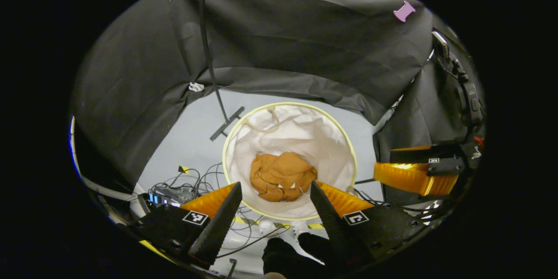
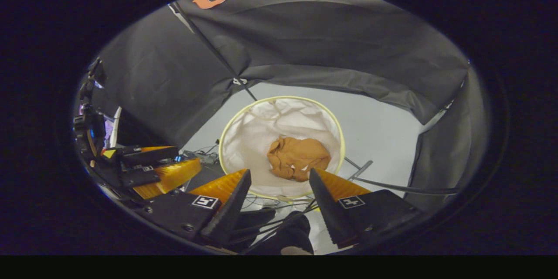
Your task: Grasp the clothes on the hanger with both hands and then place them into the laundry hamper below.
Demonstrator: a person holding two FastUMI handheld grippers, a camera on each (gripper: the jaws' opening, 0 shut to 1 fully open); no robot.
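Observation:
An orange-brown garment [image 1: 282,175] lies crumpled at the bottom of the round white laundry hamper [image 1: 335,133] on the floor. My left gripper [image 1: 276,188] hangs above the hamper's near rim, open, with nothing between its black fingers. In the right gripper view the same garment [image 2: 298,157] lies inside the hamper [image 2: 244,139], and my right gripper [image 2: 279,176] is open and empty above the near rim. The right gripper's orange body [image 1: 414,174] shows at the right of the left gripper view; the left gripper's body [image 2: 152,172] shows at the left of the right gripper view.
A thin black stand pole [image 1: 209,52] rises from a foot [image 1: 226,123] beside the hamper. Tangled cables and a small device [image 1: 174,189] lie on the grey floor at the left. Black cloth walls close in behind and on both sides.

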